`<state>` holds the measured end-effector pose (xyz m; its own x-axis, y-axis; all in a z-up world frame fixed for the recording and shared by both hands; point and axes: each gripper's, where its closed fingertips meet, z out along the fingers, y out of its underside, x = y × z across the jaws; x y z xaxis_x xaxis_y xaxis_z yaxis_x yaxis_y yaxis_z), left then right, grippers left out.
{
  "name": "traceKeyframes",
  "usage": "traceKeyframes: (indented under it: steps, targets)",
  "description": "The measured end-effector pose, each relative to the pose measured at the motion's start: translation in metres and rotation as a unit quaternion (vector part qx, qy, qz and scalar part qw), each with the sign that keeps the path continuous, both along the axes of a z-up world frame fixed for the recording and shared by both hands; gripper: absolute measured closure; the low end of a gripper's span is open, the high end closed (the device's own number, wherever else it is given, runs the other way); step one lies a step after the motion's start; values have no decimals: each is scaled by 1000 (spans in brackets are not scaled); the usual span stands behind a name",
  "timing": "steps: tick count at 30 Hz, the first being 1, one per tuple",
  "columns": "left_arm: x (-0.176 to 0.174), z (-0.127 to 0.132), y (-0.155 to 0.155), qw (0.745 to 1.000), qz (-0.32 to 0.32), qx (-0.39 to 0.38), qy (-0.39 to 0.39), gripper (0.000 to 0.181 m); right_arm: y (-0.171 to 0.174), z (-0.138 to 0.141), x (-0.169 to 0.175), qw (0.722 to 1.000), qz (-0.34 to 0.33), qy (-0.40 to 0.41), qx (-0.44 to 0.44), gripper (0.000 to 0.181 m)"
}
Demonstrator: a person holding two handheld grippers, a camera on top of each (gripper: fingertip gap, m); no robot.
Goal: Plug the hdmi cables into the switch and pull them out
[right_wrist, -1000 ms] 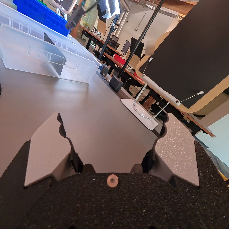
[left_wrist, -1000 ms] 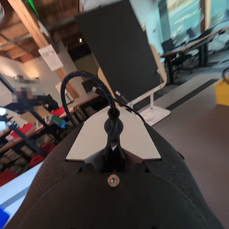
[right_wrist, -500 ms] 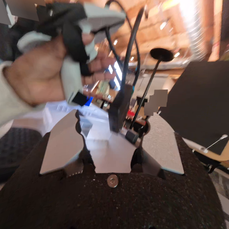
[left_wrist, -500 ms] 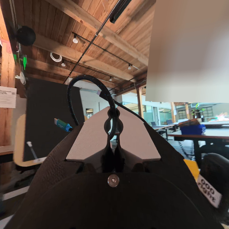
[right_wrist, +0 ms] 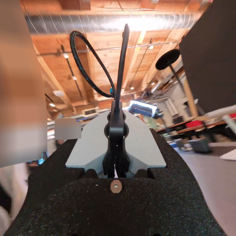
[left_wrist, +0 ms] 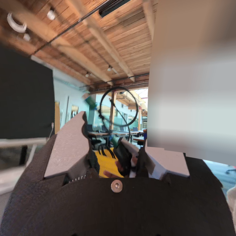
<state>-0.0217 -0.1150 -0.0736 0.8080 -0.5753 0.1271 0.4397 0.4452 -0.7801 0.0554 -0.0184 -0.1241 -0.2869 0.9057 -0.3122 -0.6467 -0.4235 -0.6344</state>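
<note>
Since half a second ago the black body has been passing from one tool to the other: the left gripper (left_wrist: 112, 143), then clamped on the braided cable, is now standing with its jaws wide apart and holding nothing, while the right gripper (right_wrist: 115, 122), then open, is now pinching the body tight.

Nearest in the right wrist view, the jaws are closing flat on that black body (right_wrist: 116, 127), which I take to be the switch or a plug housing; the frames are not settling which. From its 12 o'clock end a smooth black lead (right_wrist: 121, 66) is rising, and a braided cable (right_wrist: 88, 60) is looping off toward 10 o'clock.

In the left wrist view the right gripper (left_wrist: 129, 146) is showing at 4 o'clock just beyond the open jaws, with the cable loop (left_wrist: 118, 107) hanging above it at 12 o'clock.

Farther off, wooden ceiling beams (left_wrist: 99, 42) are filling the background.

Judging progress: everything is being held up in the air, off the counter (right_wrist: 210, 169), and whether any plug is seated is hidden, so plugging or pulling may remain.
</note>
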Motion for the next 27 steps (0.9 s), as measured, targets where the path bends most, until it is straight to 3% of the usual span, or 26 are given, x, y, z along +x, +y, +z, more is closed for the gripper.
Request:
traceKeyframes:
  steps: [1, 3, 5, 10, 13, 18, 21, 24, 27]
  targets:
    - [-8, -14, 10, 998, -34, -39, -41, 79, 0, -2, -1, 999, 45, 7, -25, 167]
    - [-18, -31, 21, 973, -146, -93, -153, 74, -6, -9, -9, 990, 125, -3, -57, 166]
    - [-18, -42, 29, 945, -219, -114, -215, 85, -20, -18, -22, 981, 178, -43, -56, 167]
    - [18, -73, 44, 969, -176, -140, -106, 117, -54, -44, -51, 955, 262, -128, -51, 167]
    - [18, -77, 44, 984, -121, -121, -52, 175, -59, -54, -59, 946, 280, -151, -66, 167]
    - [13, -76, 39, 978, -153, -117, -79, 178, -64, -57, -64, 939, 294, -163, -71, 167]
    - [5, -74, 36, 975, -162, -107, -104, 179, -71, -56, -65, 934, 316, -152, -73, 148]
    - [5, -73, 32, 973, -173, -105, -110, 179, -74, -63, -70, 936, 300, -175, -51, 167]
    - [1, -76, 33, 981, -133, -121, -75, 181, -78, -68, -72, 941, 267, -210, 0, 167]
